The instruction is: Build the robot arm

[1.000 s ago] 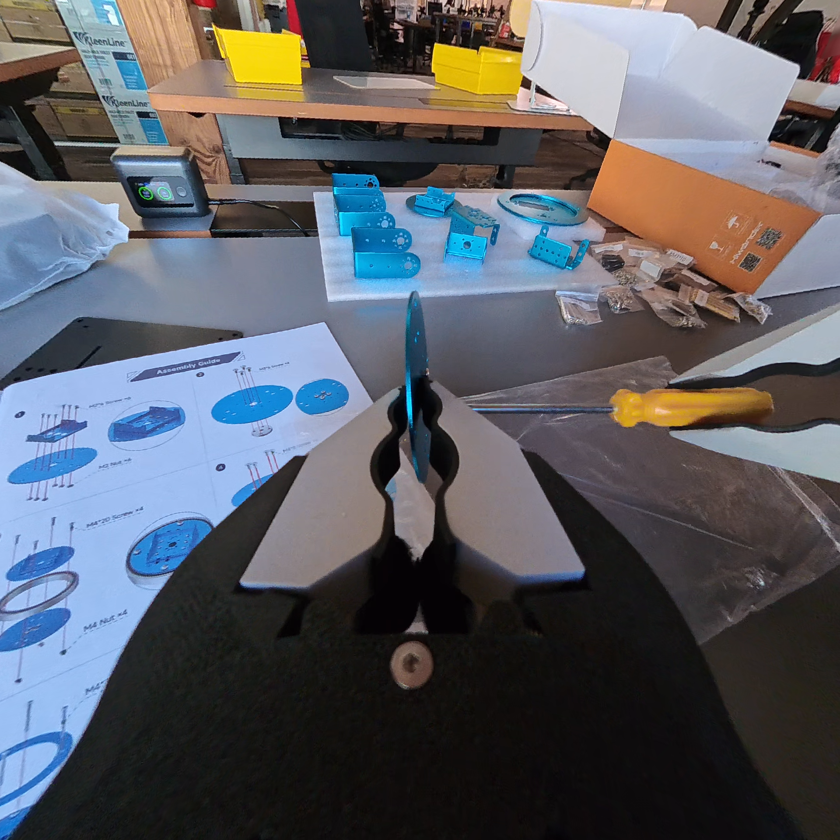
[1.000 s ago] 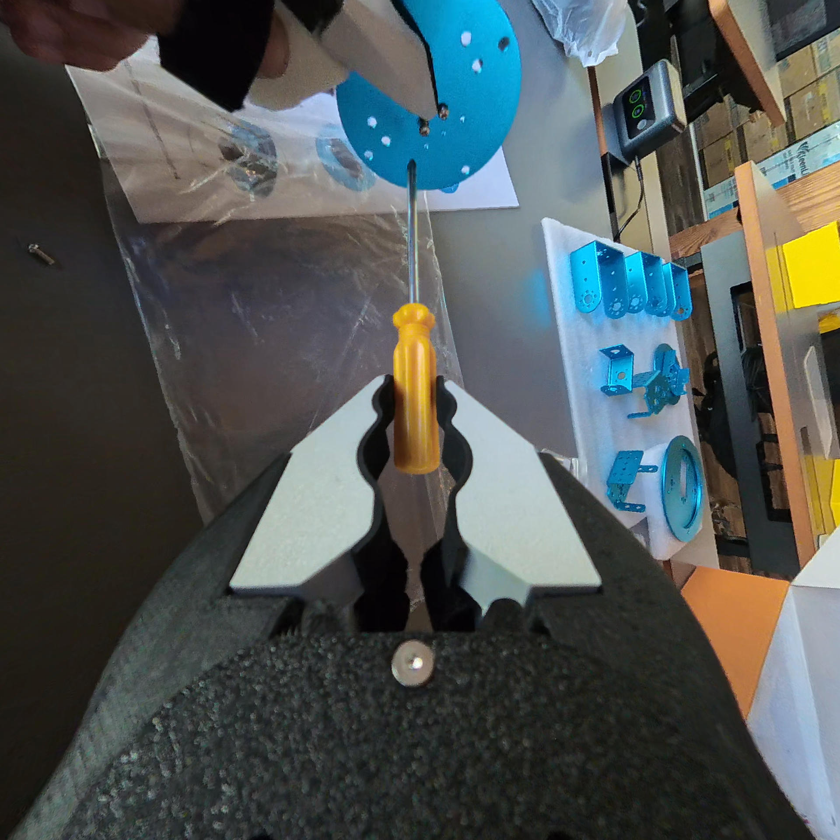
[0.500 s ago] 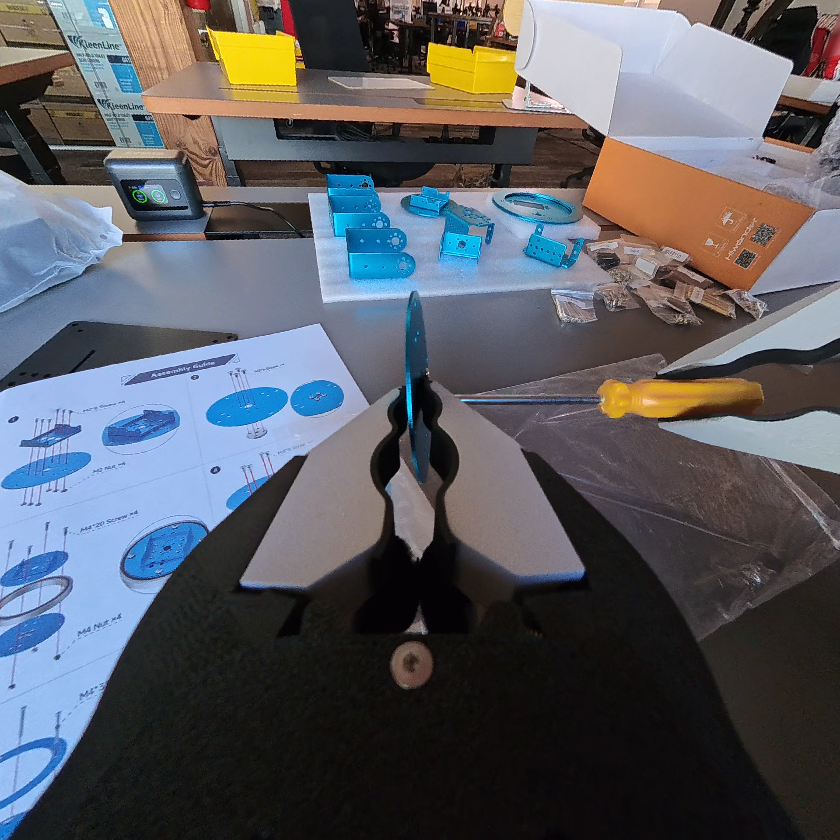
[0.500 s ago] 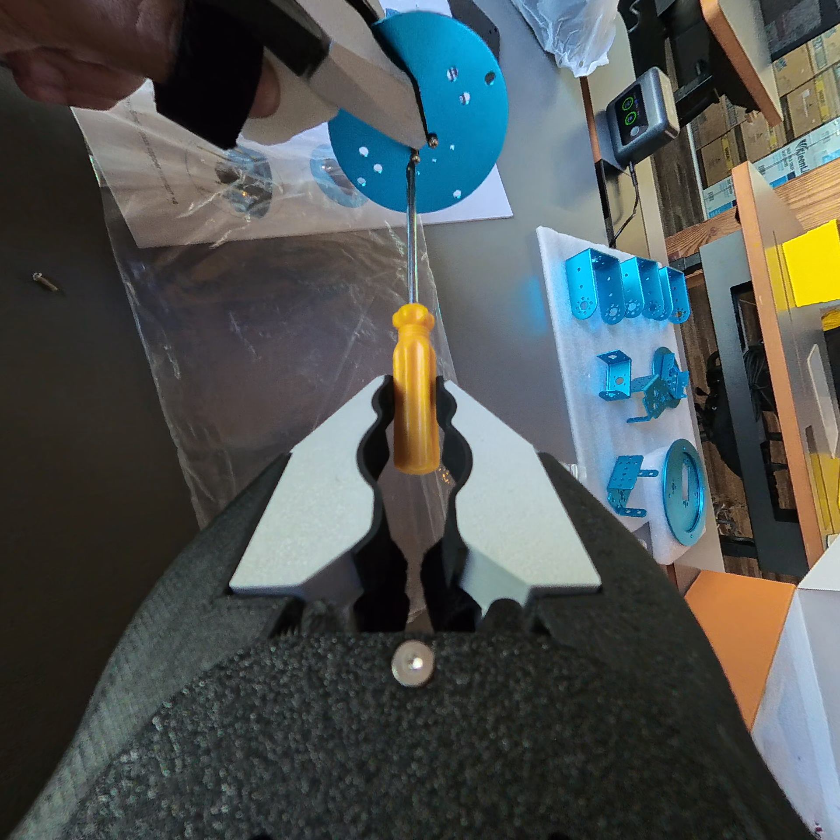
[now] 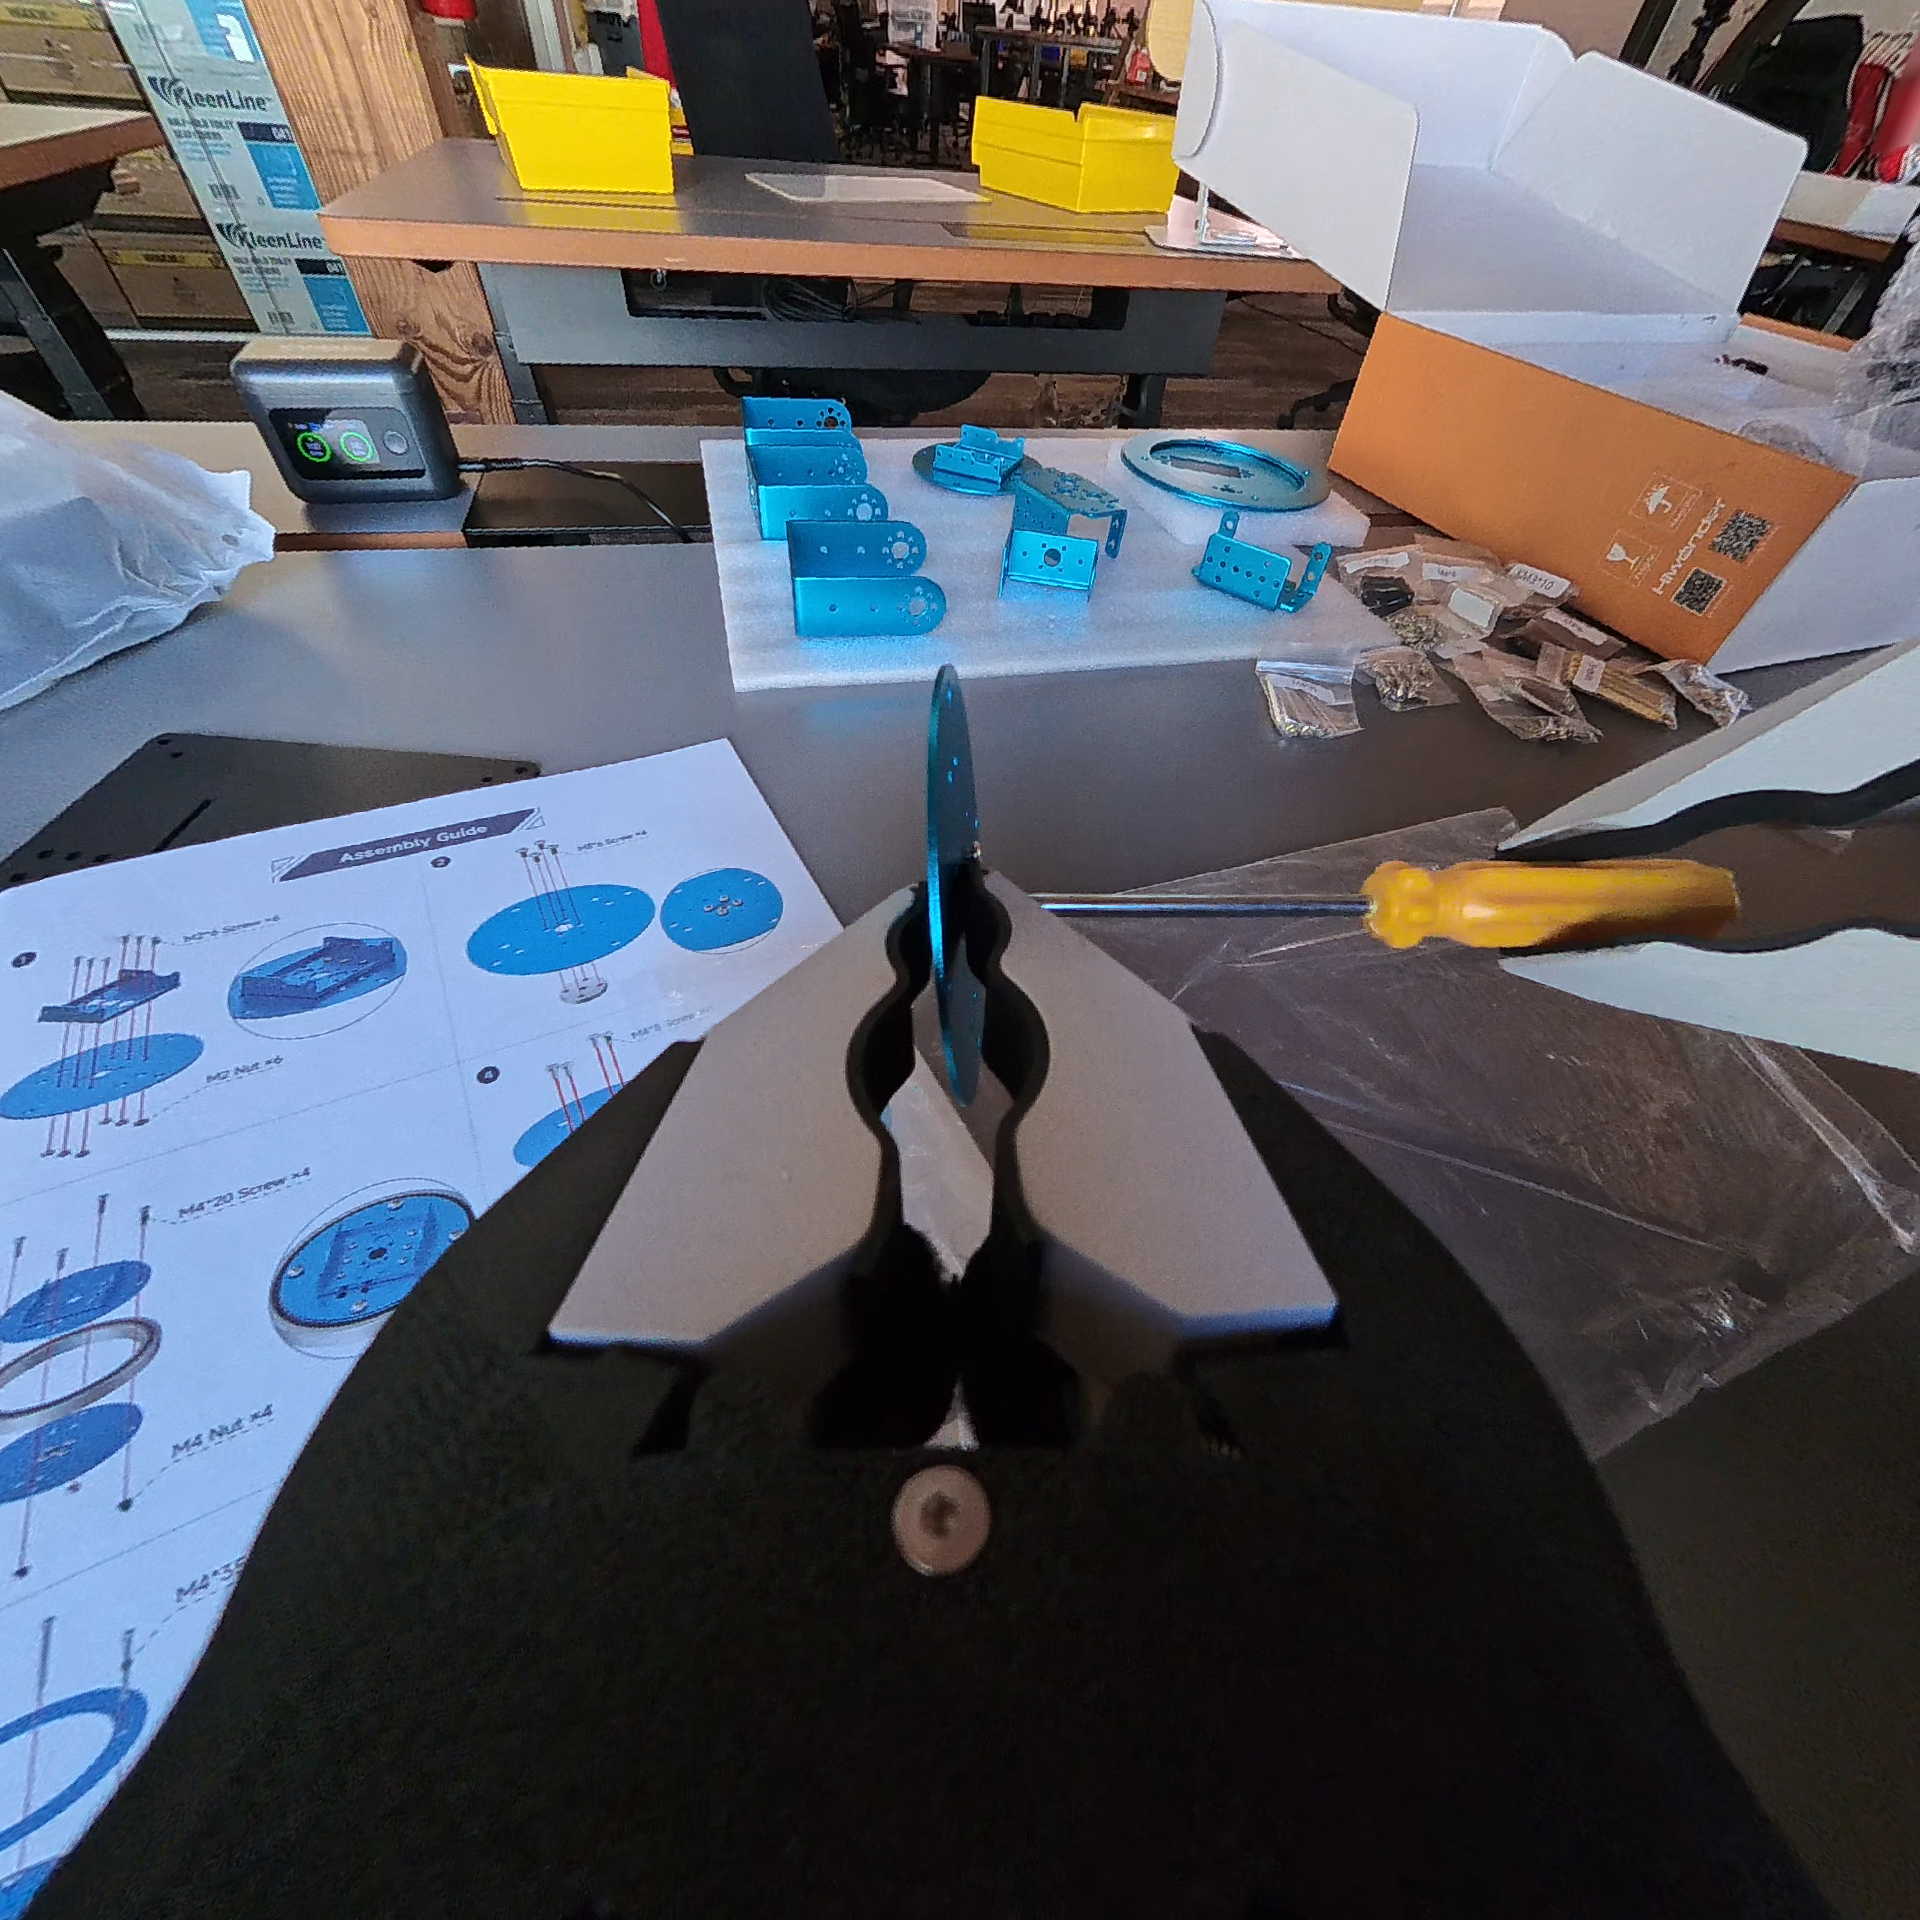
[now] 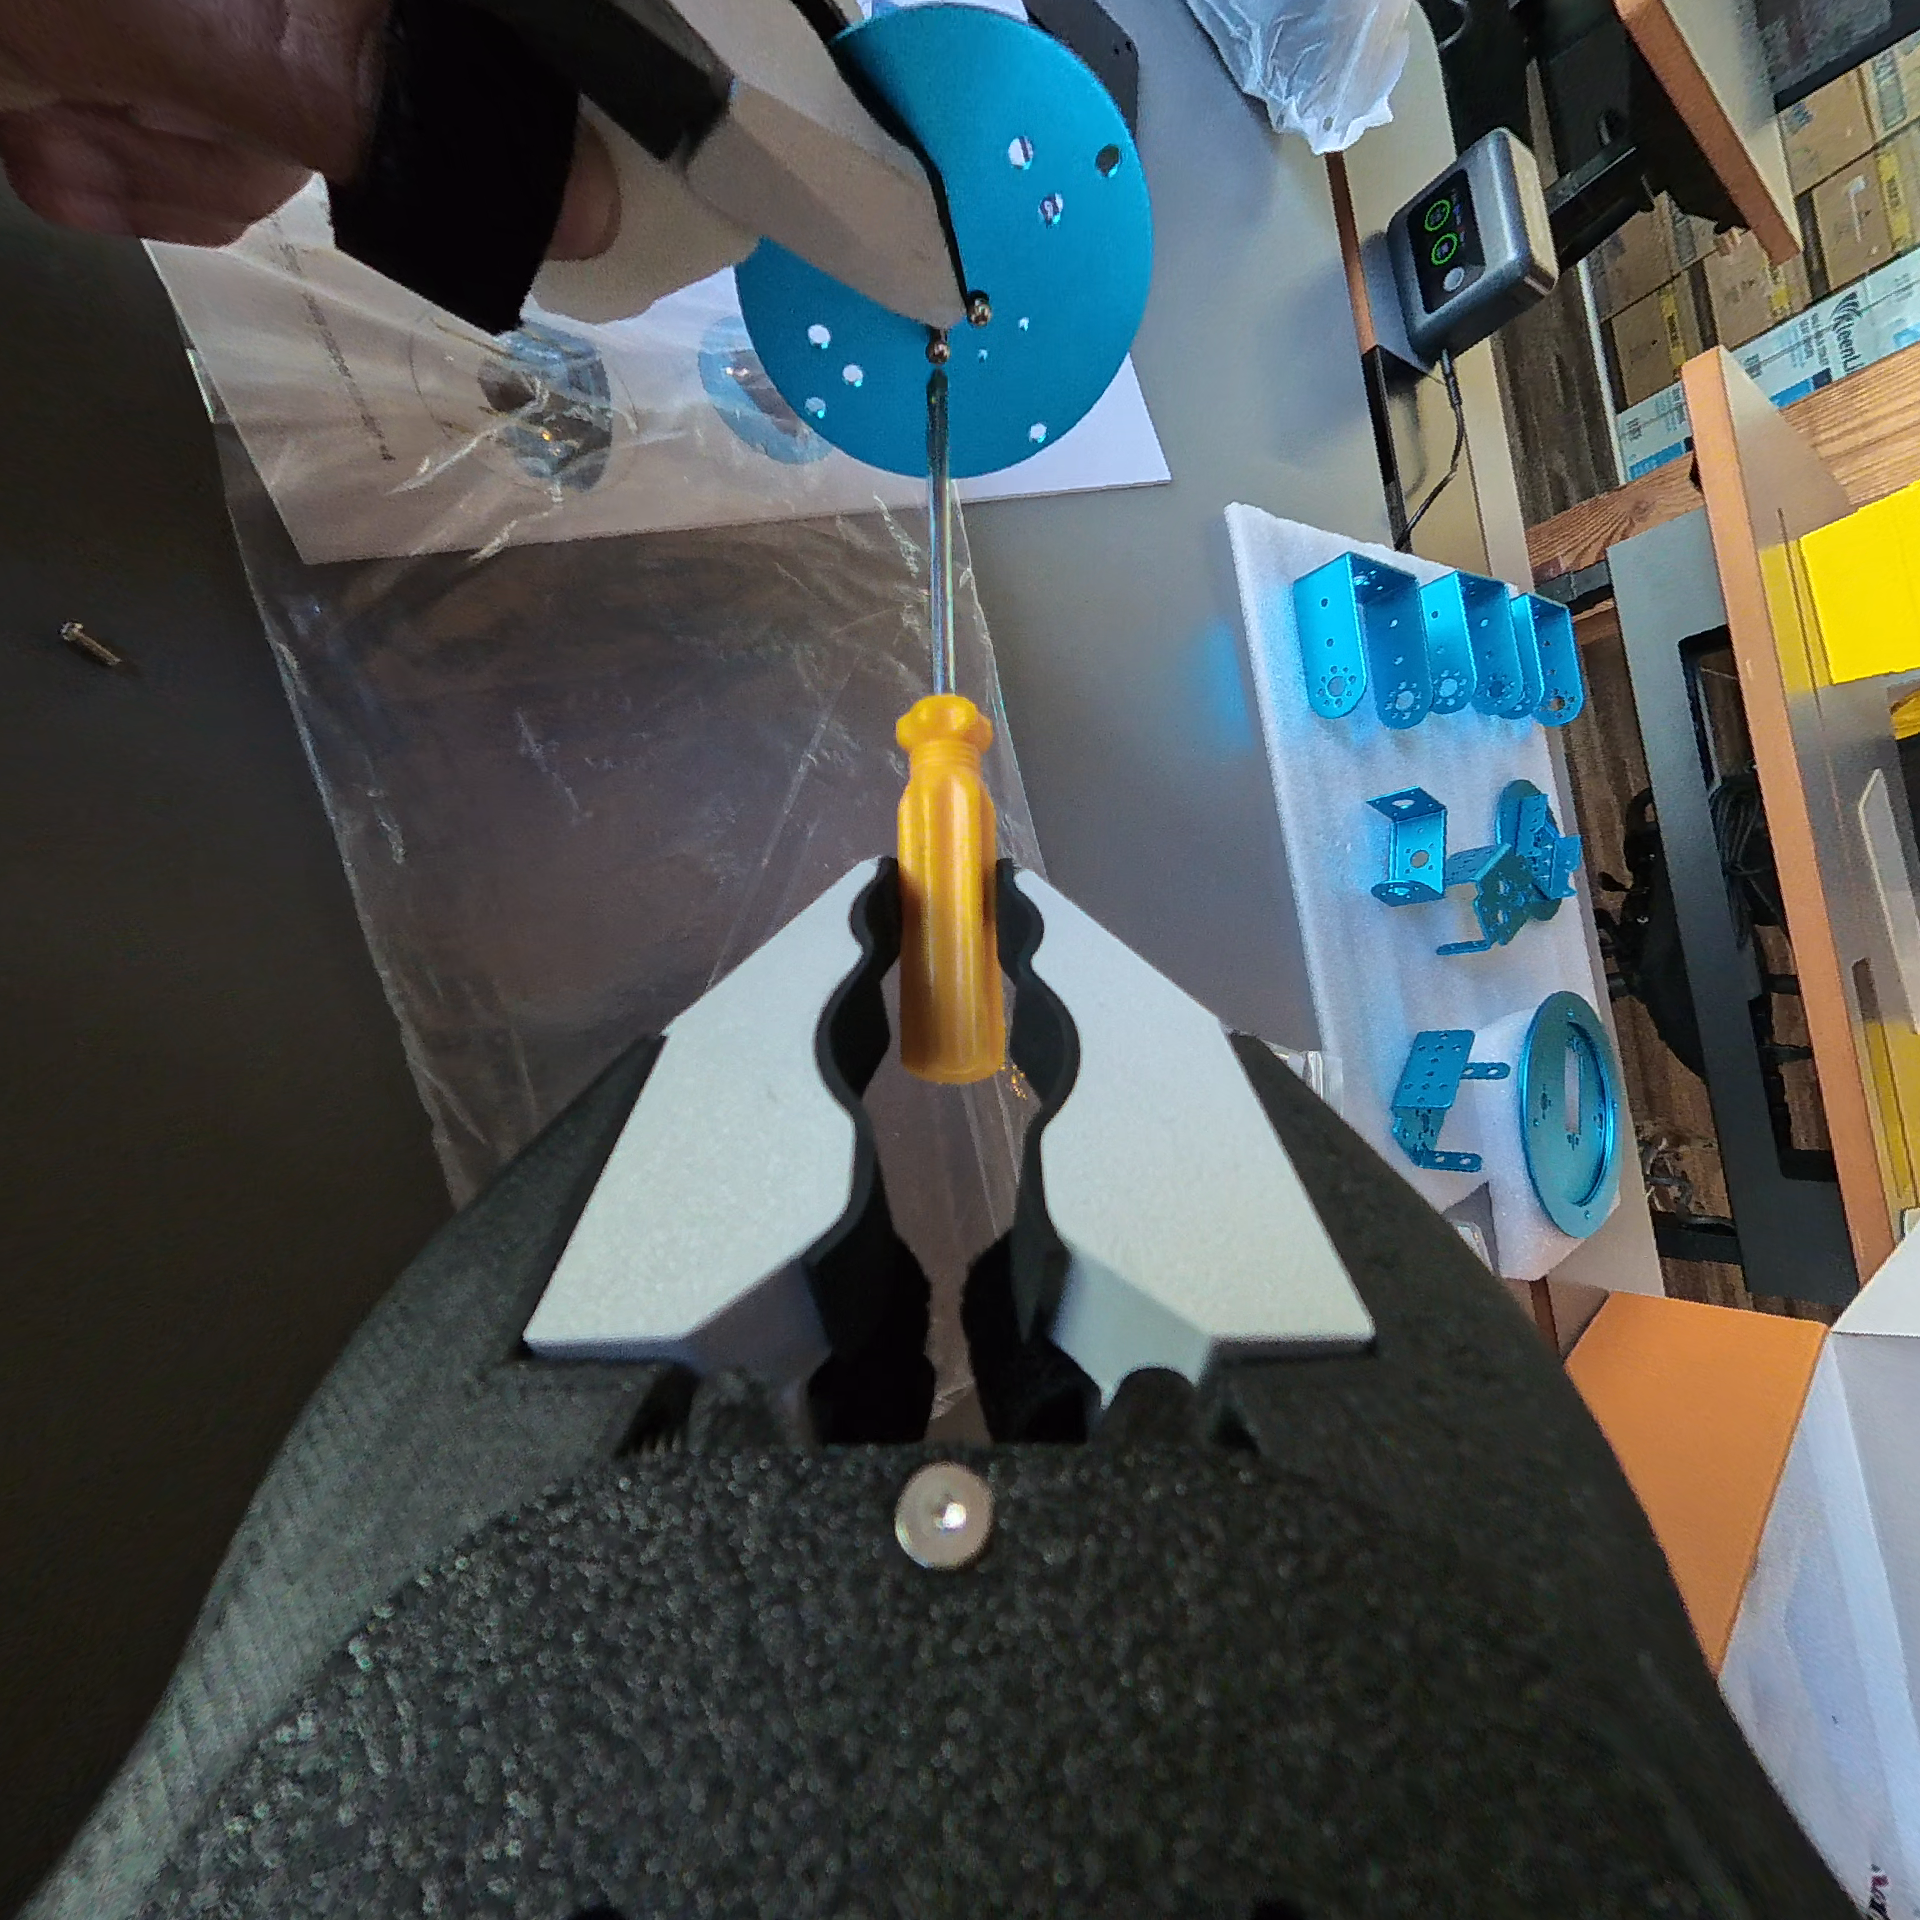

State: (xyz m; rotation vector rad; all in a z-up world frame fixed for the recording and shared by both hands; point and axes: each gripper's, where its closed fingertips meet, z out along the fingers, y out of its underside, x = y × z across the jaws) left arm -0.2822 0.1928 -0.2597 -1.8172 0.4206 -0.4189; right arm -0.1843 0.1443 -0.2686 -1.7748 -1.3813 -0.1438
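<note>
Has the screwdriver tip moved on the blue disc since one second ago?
Yes. In the right wrist view the screwdriver tip went from the blue disc's lower edge inward, to just below a screw near its centre.

A round blue disc [image 5: 954,894] of thin metal, drilled with small holes, is held upright on its edge above the bench, clamped between the fingers [image 5: 1091,1101] of the left gripper [image 5: 951,909]. In the right wrist view its flat face [image 6: 997,312] shows, with two small screw heads near the middle. A screwdriver [image 6: 948,883] with a yellow plastic handle and a thin steel shaft is clamped by the handle in the right gripper [image 6: 948,883]. It lies level above a clear plastic sheet, its tip at the lower screw [image 6: 938,350] on the disc's face, square to the disc.
</note>
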